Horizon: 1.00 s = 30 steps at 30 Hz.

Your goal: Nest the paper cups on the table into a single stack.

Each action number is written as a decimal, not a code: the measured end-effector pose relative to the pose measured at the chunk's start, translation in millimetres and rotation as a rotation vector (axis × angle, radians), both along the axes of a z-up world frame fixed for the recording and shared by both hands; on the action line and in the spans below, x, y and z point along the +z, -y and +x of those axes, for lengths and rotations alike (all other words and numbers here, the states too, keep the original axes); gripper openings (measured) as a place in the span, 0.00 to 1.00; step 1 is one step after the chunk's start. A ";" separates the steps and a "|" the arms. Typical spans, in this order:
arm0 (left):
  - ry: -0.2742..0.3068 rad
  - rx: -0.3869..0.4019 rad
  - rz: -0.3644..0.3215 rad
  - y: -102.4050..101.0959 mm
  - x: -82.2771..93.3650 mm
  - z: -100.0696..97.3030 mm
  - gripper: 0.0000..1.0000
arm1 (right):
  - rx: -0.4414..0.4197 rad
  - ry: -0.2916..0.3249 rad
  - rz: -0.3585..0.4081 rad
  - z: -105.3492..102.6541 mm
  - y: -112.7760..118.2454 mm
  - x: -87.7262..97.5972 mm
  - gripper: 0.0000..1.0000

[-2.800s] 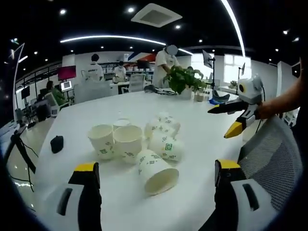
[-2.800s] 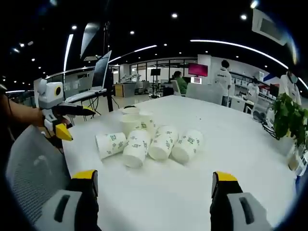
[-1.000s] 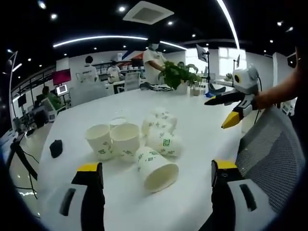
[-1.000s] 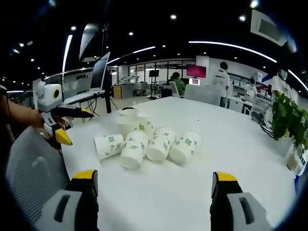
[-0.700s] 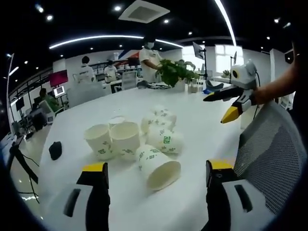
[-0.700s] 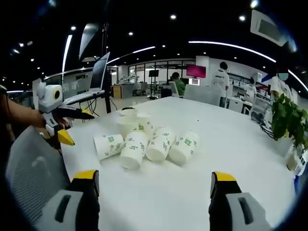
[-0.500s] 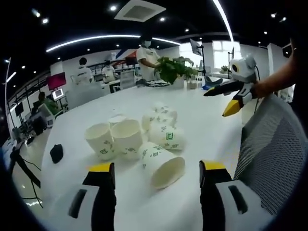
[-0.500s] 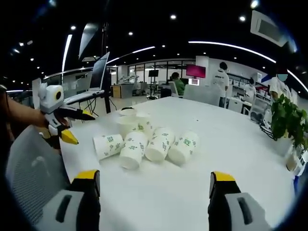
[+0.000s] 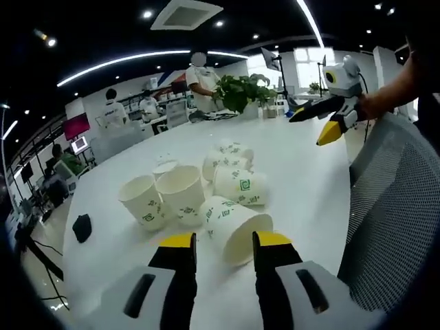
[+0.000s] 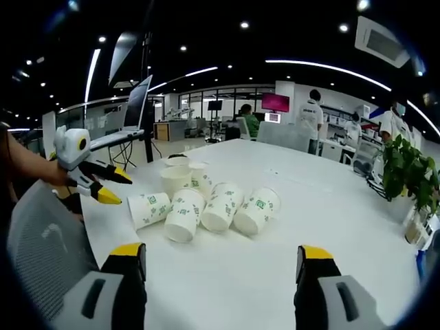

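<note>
Left tool (image 9: 221,242) narrowed around near tipped paper cup (image 9: 236,234), apparently not yet gripped. Right tool (image 10: 220,265) wide, clear of cup cluster (image 10: 206,201) on bench (image 10: 330,220), presumably waiting.

far cups (image 9: 230,152) partly hidden

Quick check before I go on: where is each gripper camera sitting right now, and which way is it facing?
Left gripper view: rides the left gripper, looking across the table at the paper cups near its narrowed jaws; the right gripper and a forearm show at upper right.
Right gripper view: rides the right gripper, jaws wide, facing the cups from the opposite side; the left gripper shows at left.
Both share the cup cluster, the table and the potted plant.
</note>
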<state>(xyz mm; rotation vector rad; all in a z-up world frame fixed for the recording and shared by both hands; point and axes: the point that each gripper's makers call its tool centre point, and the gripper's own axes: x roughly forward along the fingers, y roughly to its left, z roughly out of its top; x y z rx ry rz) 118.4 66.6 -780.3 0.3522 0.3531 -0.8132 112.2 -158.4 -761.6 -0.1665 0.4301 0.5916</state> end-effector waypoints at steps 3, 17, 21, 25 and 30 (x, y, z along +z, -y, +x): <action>0.006 -0.005 0.017 -0.1 -4.3 3.1 0.28 | -0.005 0.002 0.003 0.7 1.3 0.5 0.90; 0.005 -0.014 0.095 0.8 -19.0 13.8 0.13 | -0.013 0.000 0.012 1.4 2.7 0.8 0.88; 0.001 -0.030 0.118 2.4 -25.5 13.4 0.11 | -0.019 0.000 0.012 1.2 2.8 2.0 0.88; 0.002 -0.036 0.128 2.6 -26.2 13.2 0.09 | -0.021 0.000 0.020 1.3 2.5 3.0 0.88; 0.006 -0.009 0.122 -2.6 -23.7 13.8 0.03 | -0.020 0.002 0.025 1.1 1.3 4.3 0.88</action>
